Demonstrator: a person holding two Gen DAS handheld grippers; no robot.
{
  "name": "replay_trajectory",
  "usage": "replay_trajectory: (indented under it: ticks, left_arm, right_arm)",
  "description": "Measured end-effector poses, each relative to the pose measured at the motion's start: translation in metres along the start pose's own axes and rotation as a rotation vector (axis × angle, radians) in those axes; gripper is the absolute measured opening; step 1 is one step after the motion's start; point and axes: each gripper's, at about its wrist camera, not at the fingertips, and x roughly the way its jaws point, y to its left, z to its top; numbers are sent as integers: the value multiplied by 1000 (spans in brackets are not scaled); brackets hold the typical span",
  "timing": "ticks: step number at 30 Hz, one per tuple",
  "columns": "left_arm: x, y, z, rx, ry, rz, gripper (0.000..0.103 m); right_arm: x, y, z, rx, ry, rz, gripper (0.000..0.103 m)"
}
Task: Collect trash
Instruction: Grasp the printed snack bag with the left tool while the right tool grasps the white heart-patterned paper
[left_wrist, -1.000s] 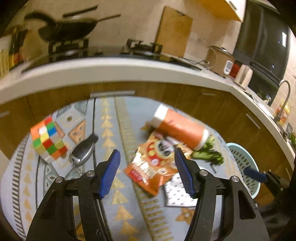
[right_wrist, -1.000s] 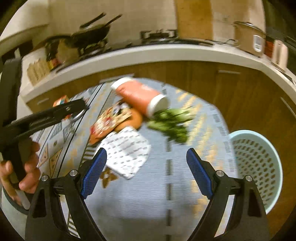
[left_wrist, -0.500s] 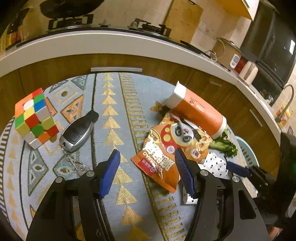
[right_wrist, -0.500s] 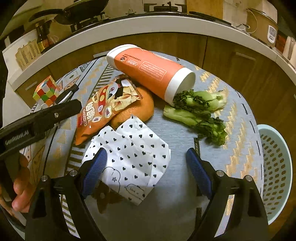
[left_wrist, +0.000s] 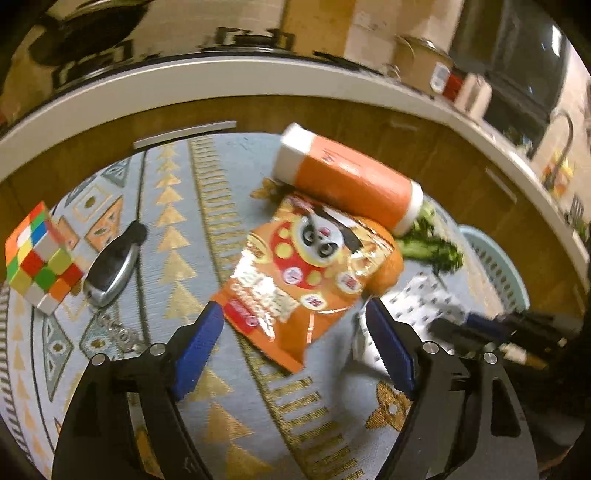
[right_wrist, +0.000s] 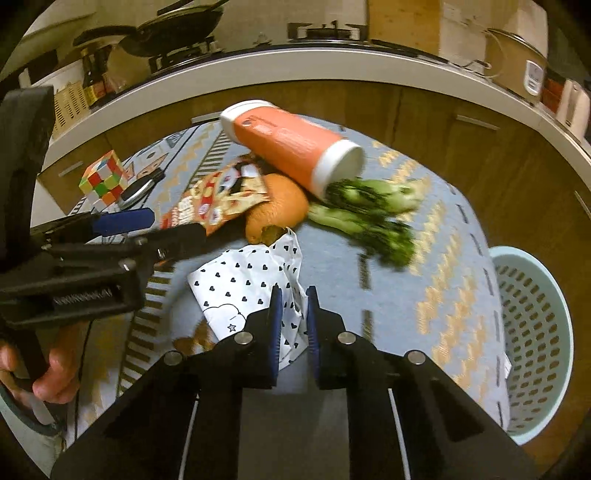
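Pinching the heart-print paper wrapper (right_wrist: 251, 284) at its 5 o'clock corner, right gripper (right_wrist: 294, 325) is clamped shut for lifting toward the mint basket (right_wrist: 535, 332) at 3 o'clock. Left gripper (left_wrist: 295, 347) gapes around the panda snack bag (left_wrist: 306, 280) on the table (left_wrist: 207, 206).

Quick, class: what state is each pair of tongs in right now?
Left tongs: open, holding nothing, just short of the snack packet.
Right tongs: shut on the heart-print paper.

Right wrist view: canister (right_wrist: 291, 144) upper centre, greens (right_wrist: 369, 218) at its lower right. Snack bag (right_wrist: 214, 201) left of the orange (right_wrist: 277, 206); napkin (right_wrist: 251, 280) below both. Cube (right_wrist: 102, 178) and key fob (right_wrist: 138, 188) far left, basket (right_wrist: 532, 332) at right edge.
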Motion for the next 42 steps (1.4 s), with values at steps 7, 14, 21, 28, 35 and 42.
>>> replay_trajectory:
  ticks: [7,14,21,28,35,42]
  left_arm:
    - [15,-8,-4,57,39,113,64]
    - [13,-3,-1,52,14,161,36]
    - [2,2,0,23,-10,130,8]
    - [-5,4,-1,9,-20,116,8]
    - [-17,-3,-4,21,-41,111,8]
    - [-47,-33,1,70,-113,74,8]
  right_arm:
    - [-20,-21,-8,35,-13,10,10]
    - [-34,-21,-18,4,-22,13,10]
    - [-20,-9,-22,-33,22,83,23]
    - [-13,-1,-14,-5,6,159,58]
    - [-9,1,-14,-10,13,151,7]
    - [-59,-17,-9,0,-107,80,6]
